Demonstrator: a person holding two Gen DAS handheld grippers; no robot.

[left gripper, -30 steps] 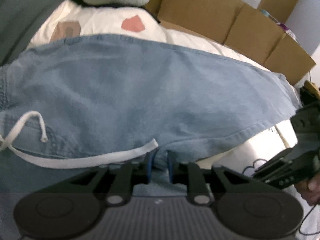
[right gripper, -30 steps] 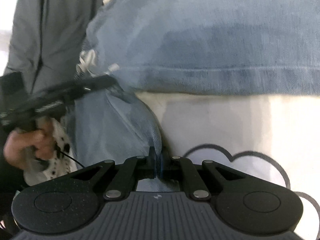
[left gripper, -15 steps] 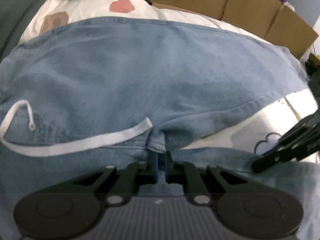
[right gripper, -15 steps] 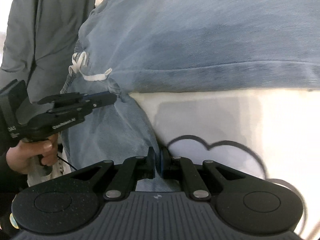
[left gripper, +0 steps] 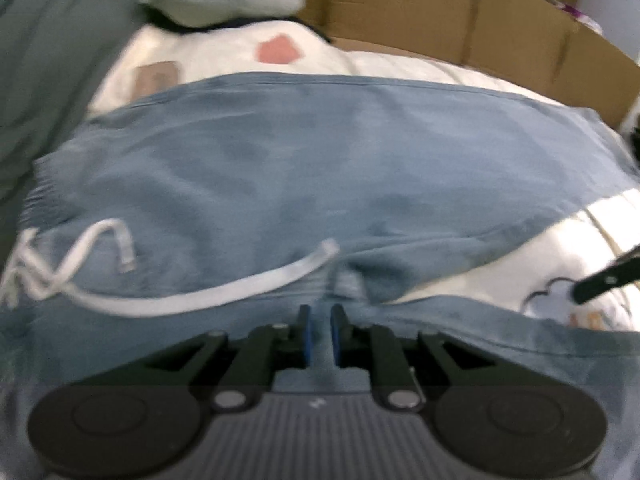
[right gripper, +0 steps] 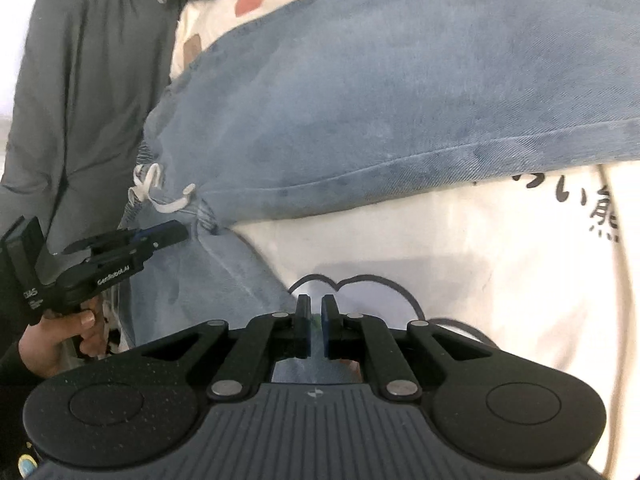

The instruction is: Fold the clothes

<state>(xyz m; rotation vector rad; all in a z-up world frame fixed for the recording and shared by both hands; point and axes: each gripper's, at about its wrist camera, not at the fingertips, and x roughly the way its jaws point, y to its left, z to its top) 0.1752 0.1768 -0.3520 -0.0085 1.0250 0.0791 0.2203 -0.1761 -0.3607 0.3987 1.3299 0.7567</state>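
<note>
Blue denim trousers [left gripper: 320,168] lie spread on white printed sheet [right gripper: 460,280], one leg across far side, other running toward you. White drawstring [left gripper: 208,296] trails over waistband. Your L gripper [left gripper: 319,320] is just above crotch seam; jaws narrow, opening, nothing pinched btwn pads. Your R gripper [right gripper: 316,320] is by near leg's edge; jaws nearly closed, no cloth visibly gripped. Cardboard boxes [left gripper: 480,20] behind.

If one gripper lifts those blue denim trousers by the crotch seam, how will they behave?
Likely floppy: the denim trousers lie draped and creased over the bedding. Probably heavyish: the cloth looks thick, with a stitched hem. The white drawstring lies loose, so it would probably dangle.
</note>
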